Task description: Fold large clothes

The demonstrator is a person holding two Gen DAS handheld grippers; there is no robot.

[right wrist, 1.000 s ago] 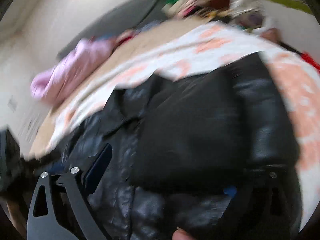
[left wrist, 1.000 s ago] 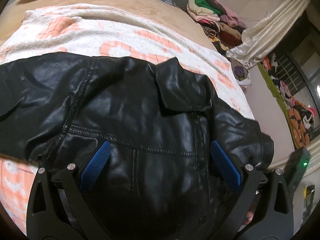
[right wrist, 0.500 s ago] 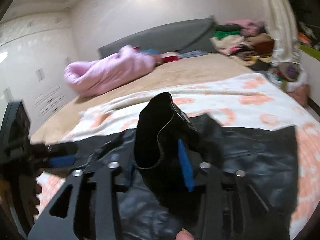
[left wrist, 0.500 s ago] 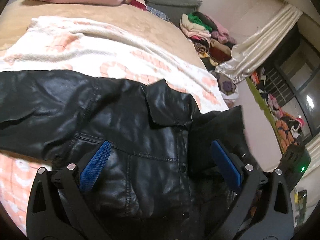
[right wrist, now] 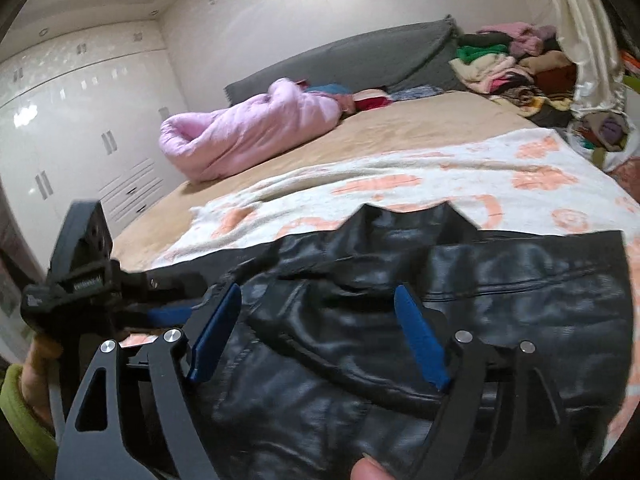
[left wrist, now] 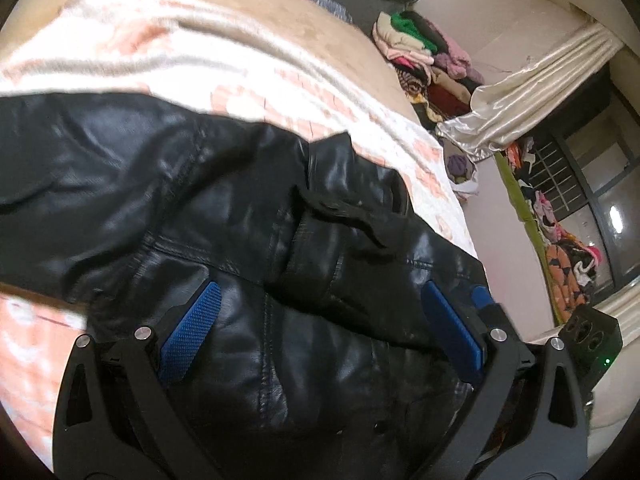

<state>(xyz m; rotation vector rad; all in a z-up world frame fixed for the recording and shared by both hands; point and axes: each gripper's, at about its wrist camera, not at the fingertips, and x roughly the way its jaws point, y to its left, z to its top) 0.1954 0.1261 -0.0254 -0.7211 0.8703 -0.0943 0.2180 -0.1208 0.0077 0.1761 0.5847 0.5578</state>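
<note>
Unlabelled black leather jacket (left wrist: 248, 216)

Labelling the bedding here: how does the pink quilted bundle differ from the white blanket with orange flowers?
The pink quilted bundle is plain, puffy and rolled up near the headboard; the white blanket with orange flowers is patterned, thin and spread flat. The black leather jacket lies on the blanket, not the bundle. Both rest on the tan bed.

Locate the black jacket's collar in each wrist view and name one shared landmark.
Left wrist: collar sits centre, slightly above middle, against the blanket.
Right wrist: collar sits centre, slightly right, just above the blue pads.
Shared landmark: clothes pile, upper right in both.
</note>
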